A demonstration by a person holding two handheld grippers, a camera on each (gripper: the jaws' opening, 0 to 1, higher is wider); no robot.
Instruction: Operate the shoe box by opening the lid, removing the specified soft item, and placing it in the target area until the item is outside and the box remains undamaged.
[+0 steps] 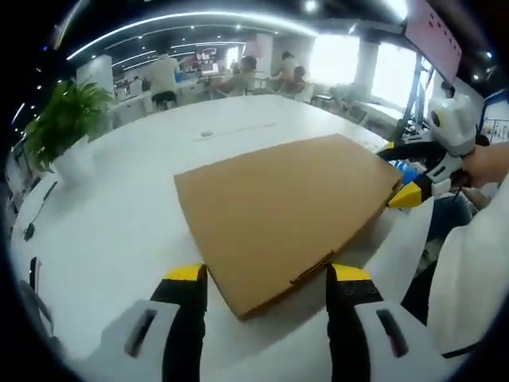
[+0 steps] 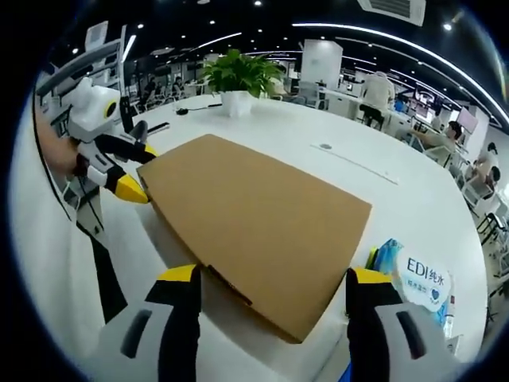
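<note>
A flat brown cardboard shoe box (image 1: 286,215) lies on the white table (image 1: 119,231) with its lid down. My left gripper (image 1: 269,274) is open, and the box's near corner sits between its yellow-tipped jaws. In the right gripper view the same box (image 2: 254,223) reaches down between the jaws of my right gripper (image 2: 274,276), which is also open. The right gripper (image 1: 409,179) shows at the box's far right corner. The left gripper (image 2: 127,169) shows at the box's left corner, one jaw on each side of the edge. The box's contents are hidden.
A blue and white soft pack (image 2: 417,278) printed "EDI" lies beside the box by my right jaw. A potted plant (image 2: 238,76) stands further along the table. A person's white sleeve (image 1: 469,263) hangs at the right. People sit at desks behind.
</note>
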